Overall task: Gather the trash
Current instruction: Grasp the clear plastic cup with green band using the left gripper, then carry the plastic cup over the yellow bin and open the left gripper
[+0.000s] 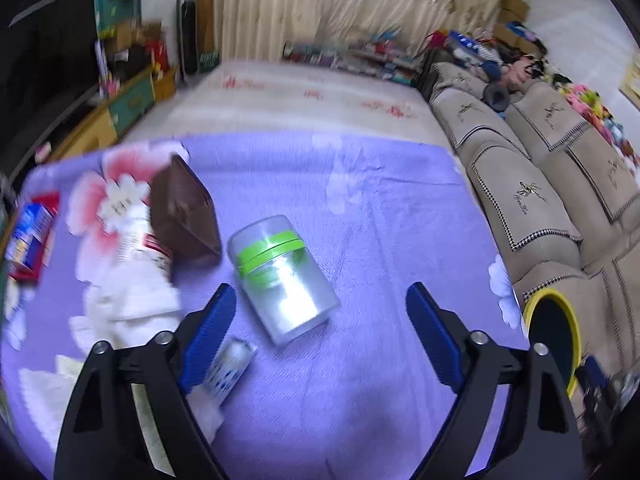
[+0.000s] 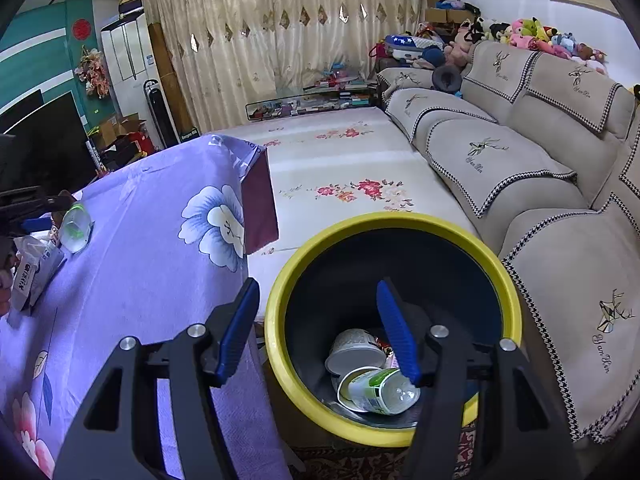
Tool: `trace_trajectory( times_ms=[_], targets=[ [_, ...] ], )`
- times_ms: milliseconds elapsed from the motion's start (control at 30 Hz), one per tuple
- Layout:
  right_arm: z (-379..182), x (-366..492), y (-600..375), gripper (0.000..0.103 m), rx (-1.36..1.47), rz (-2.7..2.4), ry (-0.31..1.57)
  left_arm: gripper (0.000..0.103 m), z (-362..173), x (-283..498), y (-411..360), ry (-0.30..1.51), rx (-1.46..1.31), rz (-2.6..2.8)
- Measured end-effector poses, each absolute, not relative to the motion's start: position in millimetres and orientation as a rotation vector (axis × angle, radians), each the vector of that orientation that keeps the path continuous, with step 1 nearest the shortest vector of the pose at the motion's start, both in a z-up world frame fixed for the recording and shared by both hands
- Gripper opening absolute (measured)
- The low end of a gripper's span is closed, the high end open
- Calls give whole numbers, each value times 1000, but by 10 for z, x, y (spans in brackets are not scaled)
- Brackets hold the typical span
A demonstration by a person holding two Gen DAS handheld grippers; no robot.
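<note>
In the left wrist view my left gripper [image 1: 320,292] is open over the purple flowered tablecloth [image 1: 360,200]. A clear plastic jar with a green band [image 1: 280,276] lies on its side just ahead of the fingertips, untouched. A small white tube with blue dots [image 1: 230,372] lies by the left finger [image 1: 208,336]. Crumpled white tissue [image 1: 132,304], a white bottle with a red label [image 1: 140,240] and a brown pouch [image 1: 188,216] sit to the left. My right gripper [image 2: 316,286] hangs open and empty above the yellow-rimmed bin [image 2: 400,220], which holds cups [image 2: 352,350] and a plastic bottle [image 2: 380,392].
The bin [image 1: 536,300] stands off the table's right edge, beside the beige sofa [image 2: 520,160]. A red and blue packet [image 1: 30,240] lies at the table's far left. A tissue pack [image 2: 34,272] lies near the jar [image 2: 76,226]. Pale flowered matting [image 2: 340,160] lies beyond.
</note>
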State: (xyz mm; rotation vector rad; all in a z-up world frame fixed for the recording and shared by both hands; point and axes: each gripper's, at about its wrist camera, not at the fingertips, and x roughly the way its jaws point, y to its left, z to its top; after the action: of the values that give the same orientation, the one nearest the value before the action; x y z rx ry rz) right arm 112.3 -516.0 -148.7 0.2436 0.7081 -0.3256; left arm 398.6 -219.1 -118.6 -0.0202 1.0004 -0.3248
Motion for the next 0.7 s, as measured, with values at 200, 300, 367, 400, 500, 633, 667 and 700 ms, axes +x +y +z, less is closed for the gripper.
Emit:
trace_trajectory(
  times_ms=[200,300,367,400,500,633,667,700],
  targets=[
    [-1520,1129,-5179,58,248,-316,714,79,-1388,4237,-2279,1035,4,-242],
    [-1538,1124,-5193,58,253,-315,715,77,-1440,4307,-2309,1037,12,-230],
    [-1552,1132,-5211,58,258,-314,718,74,-1463,4334,-2340,1031,32,-224],
    [-1558,1134,-5218,58,260,-313,719,70,-1470,4346,-2357,1031,38,-224],
    [-1573,1133,-5246,58,267,-314,723,56,-1514,4378,-2381,1047,51,-233],
    [-1573,1110,-5284,58,276,-317,721,53,-1530,4399,-2444,1045,75,-244],
    [-1569,1100,-5294,58,278,-319,719,53,-1522,4385,-2466,1043,80,-249],
    [-1566,1096,-5300,58,280,-320,717,52,-1520,4369,-2495,1042,81,-257]
  ],
)
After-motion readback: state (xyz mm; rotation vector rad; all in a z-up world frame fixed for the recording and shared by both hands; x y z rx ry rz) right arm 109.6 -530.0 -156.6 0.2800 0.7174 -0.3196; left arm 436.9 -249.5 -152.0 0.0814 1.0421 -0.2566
